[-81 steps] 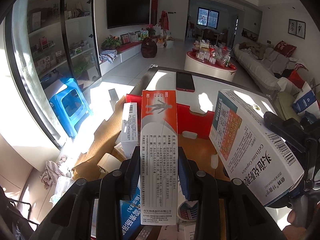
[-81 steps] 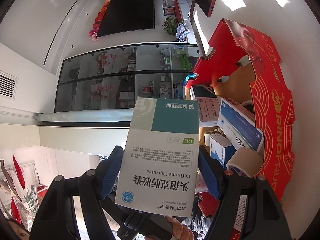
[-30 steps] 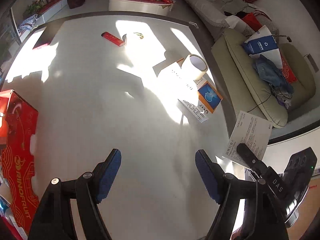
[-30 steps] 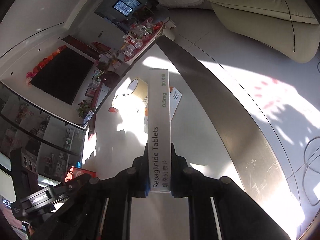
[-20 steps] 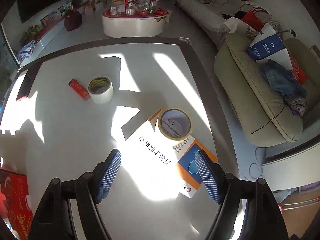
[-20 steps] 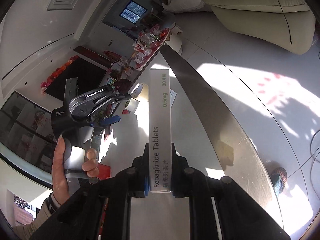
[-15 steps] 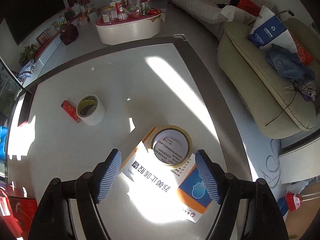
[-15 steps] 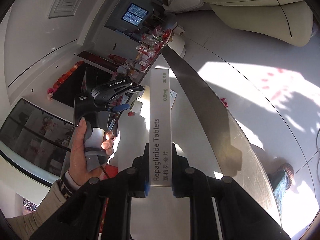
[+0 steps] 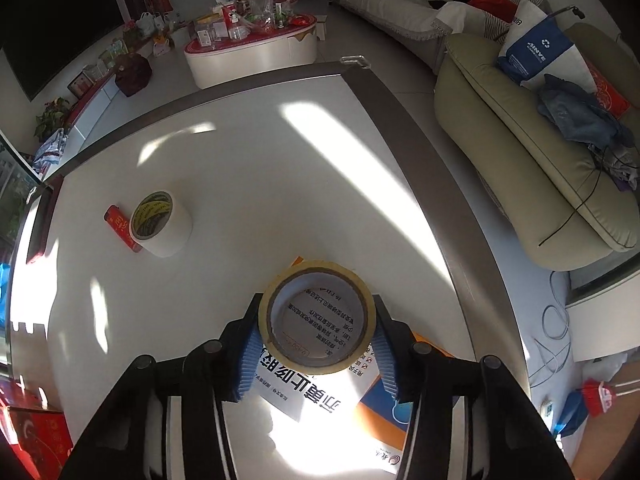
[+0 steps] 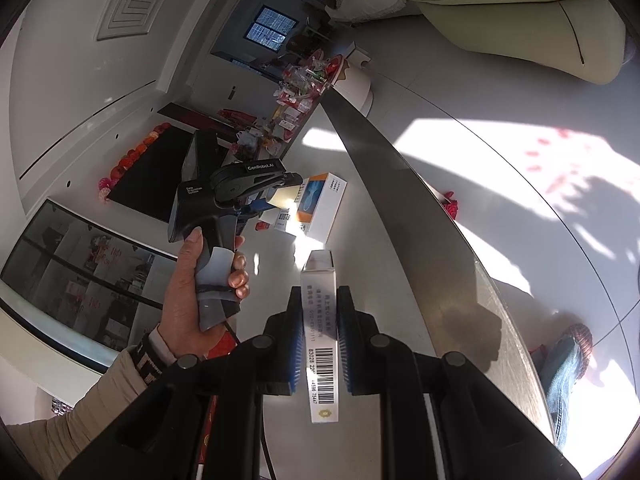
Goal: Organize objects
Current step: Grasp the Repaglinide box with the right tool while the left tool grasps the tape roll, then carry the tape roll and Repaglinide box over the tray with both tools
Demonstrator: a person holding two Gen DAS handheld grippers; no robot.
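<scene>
A tan tape roll [image 9: 320, 267] lies flat on an orange, white and blue medicine box [image 9: 320, 400] near the white table's [image 9: 240, 160] right edge. My left gripper [image 9: 318, 344] points down over the roll. Its jaws are closing, and both blue pads touch the roll's sides. The right wrist view shows a hand [image 10: 192, 280] holding that gripper over the same box [image 10: 320, 204]. My right gripper [image 10: 320, 320] is shut on a slim white tablet box [image 10: 320, 344], barcode side up, above the table edge.
A white tape roll [image 9: 160, 224] and a small red box [image 9: 120, 226] sit to the left. A red carton [image 9: 36, 436] is at the bottom left corner. The table's dark border [image 9: 420, 152] runs along the right, with a green sofa [image 9: 540, 152] beyond.
My left gripper swept across the table to the tan roll, came down over it and narrowed its jaws onto it. The right gripper still holds the slim box, which now shows its barcode side.
</scene>
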